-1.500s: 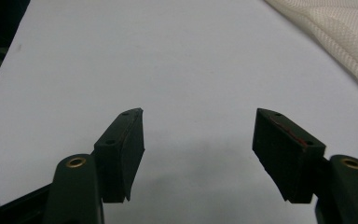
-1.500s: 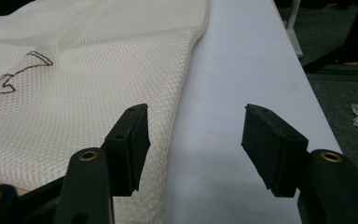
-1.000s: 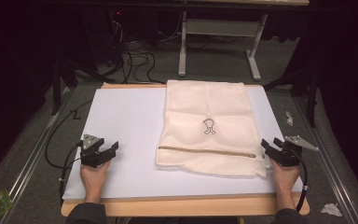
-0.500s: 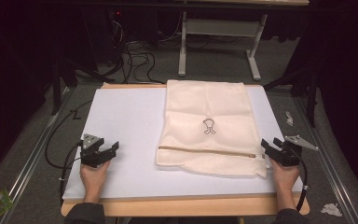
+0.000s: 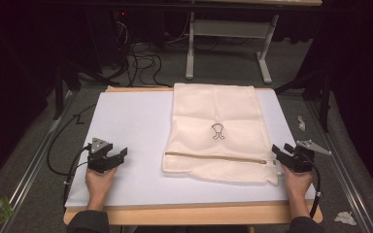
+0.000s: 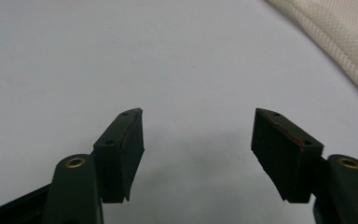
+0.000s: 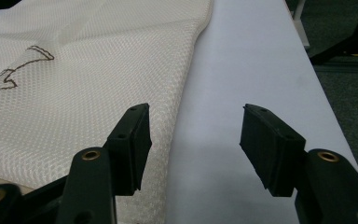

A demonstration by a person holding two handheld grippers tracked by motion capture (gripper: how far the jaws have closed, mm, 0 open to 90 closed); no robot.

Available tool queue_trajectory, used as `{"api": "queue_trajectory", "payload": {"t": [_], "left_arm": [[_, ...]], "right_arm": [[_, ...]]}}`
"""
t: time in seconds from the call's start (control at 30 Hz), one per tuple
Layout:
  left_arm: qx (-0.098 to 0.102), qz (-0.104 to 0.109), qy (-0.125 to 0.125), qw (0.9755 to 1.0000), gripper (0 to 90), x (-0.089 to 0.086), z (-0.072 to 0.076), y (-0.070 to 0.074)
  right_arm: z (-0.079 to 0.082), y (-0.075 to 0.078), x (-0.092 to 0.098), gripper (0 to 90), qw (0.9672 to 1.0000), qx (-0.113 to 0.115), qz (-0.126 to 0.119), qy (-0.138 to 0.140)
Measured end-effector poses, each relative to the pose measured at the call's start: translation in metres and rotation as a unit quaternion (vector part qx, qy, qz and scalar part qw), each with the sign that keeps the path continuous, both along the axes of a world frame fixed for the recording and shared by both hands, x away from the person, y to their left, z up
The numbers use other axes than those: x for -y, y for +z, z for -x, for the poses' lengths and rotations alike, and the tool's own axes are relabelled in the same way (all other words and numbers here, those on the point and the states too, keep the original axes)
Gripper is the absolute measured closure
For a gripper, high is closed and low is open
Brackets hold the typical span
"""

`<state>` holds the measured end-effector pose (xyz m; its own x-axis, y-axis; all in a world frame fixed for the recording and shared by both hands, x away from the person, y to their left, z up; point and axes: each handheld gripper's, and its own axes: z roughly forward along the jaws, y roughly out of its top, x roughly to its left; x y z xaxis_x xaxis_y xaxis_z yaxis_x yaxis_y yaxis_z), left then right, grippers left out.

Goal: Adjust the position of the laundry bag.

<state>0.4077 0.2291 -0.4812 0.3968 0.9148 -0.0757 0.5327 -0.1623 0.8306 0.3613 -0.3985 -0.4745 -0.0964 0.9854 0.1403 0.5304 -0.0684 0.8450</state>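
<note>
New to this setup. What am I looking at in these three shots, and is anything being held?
No robot arm here: a person sits at the table and holds a hand-operated two-finger gripper in each hand. The high view looks down from above the person's side, so the left gripper is at the left and the right gripper at the right. The other two pictures come from cameras riding on the grippers, each looking along its own black fingers.

On the white table surface lies a cream mesh laundry bag, flat, with a zipper running across near its front edge and a small dark drawn mark in the middle.

Nothing is held. Both grippers are open. The left one is over bare surface, apart from the bag. The right one sits at the bag's right edge, one finger over the mesh, one over bare table.
</note>
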Motion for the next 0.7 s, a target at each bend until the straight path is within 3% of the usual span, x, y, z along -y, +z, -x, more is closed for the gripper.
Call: {"api": "queue_trajectory", "payload": {"t": [0.13,0.27,0.5,0.7], "left_arm": [[0.002,0.000,-0.008,1.0000,35.0,0.003,0.000,0.002],[0.004,0.020,-0.014,0.9997,35.0,0.004,0.001,0.005],[0.006,0.011,-0.029,0.9995,34.7,0.011,0.001,0.008],[-0.005,0.018,-0.039,0.9991,34.7,0.017,-0.001,0.010]], "right_arm": [[0.000,0.000,-0.001,44.1,1.0000,0.001,0.003,0.000],[0.000,0.001,-0.001,44.2,1.0000,0.000,0.002,0.000],[0.001,0.001,-0.001,44.8,1.0000,-0.002,-0.003,0.000],[0.002,0.002,-0.002,46.0,1.0000,-0.005,-0.002,0.003]]}}
